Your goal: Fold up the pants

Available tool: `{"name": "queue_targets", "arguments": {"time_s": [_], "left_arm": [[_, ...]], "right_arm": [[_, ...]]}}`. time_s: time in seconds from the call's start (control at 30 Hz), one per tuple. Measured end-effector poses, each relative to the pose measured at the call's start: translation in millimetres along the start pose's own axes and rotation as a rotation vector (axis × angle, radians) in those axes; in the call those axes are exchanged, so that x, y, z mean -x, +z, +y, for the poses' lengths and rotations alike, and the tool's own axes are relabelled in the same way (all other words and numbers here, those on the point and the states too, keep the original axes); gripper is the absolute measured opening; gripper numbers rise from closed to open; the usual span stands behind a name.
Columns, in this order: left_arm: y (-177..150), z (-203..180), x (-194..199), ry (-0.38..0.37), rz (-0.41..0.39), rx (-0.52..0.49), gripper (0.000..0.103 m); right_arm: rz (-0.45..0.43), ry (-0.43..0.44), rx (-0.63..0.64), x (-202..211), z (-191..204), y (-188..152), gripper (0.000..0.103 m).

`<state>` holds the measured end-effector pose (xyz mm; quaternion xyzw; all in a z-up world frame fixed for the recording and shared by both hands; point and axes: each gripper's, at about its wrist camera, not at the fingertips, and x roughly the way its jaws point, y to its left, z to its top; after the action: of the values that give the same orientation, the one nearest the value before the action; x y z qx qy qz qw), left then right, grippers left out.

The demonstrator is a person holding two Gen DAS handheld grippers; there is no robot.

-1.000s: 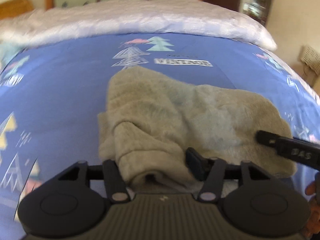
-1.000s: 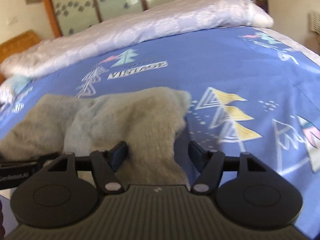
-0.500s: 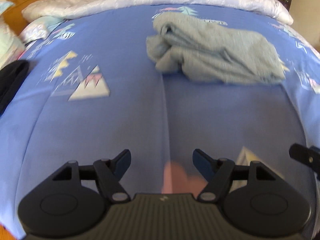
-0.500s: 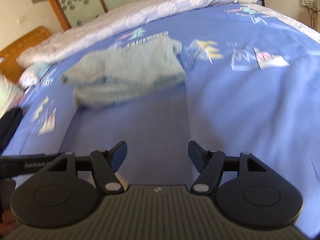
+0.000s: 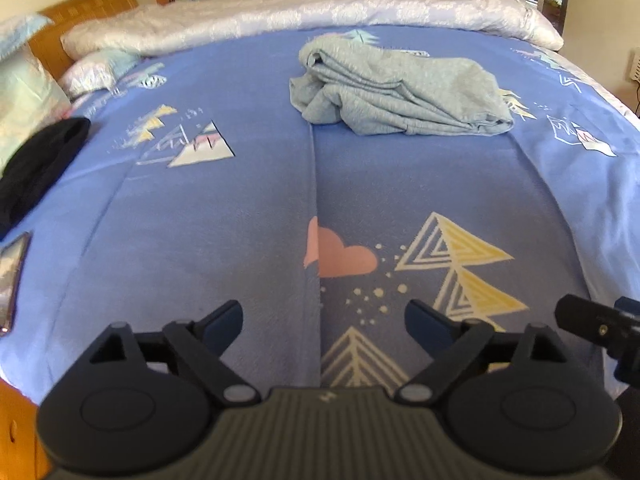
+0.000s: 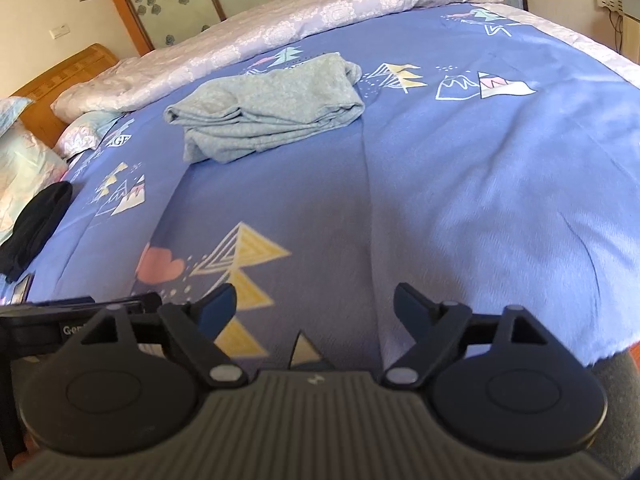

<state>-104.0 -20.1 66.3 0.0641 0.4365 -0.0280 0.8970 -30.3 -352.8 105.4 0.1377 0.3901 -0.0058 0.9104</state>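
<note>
Bedroom, blue printed bedspread (image 5: 240, 208). Your left gripper (image 5: 322, 314) and right gripper (image 6: 314, 300) hang near the bed's front edge, well apart from the pants (image 5: 400, 88), jaws spread and empty. Pants lie bundled toward the quilt (image 5: 320, 12); folding looks complete. Legible writing: "Gen" on the left gripper's body.

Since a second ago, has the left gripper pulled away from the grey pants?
Yes. The left gripper has backed off toward the near edge of the bed; the grey pants that filled the view between its fingers now lie far up the blue sheet.
</note>
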Motion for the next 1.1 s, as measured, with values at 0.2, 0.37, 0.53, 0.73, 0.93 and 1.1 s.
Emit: {"name": "queue_targets", "arguments": {"time_s": [0.2, 0.37, 0.53, 0.73, 0.93, 1.1], "left_arm": [[-7, -5, 13, 0.017, -0.031, -0.027, 0.103], [-5, -6, 15, 0.023, -0.031, -0.015, 0.103], [-8, -10, 14, 0.036, -0.039, -0.049, 0.103], [-10, -16, 8, 0.051, -0.018, -0.058, 0.103], [-10, -21, -2, 0.064, 0.012, -0.071, 0.103], [-12, -22, -14, 0.052, 0.065, -0.086, 0.103]], "right_arm": [[0.007, -0.033, 0.010, 6, 8, -2, 0.096], [-0.017, -0.034, 0.020, 10, 8, -2, 0.100], [0.001, -0.027, -0.042, 3, -2, -5, 0.101], [0.039, -0.024, -0.081, -5, -10, -7, 0.101], [0.069, -0.026, -0.111, -9, -19, -8, 0.101], [0.086, -0.027, -0.105, -13, -20, -10, 0.102]]}}
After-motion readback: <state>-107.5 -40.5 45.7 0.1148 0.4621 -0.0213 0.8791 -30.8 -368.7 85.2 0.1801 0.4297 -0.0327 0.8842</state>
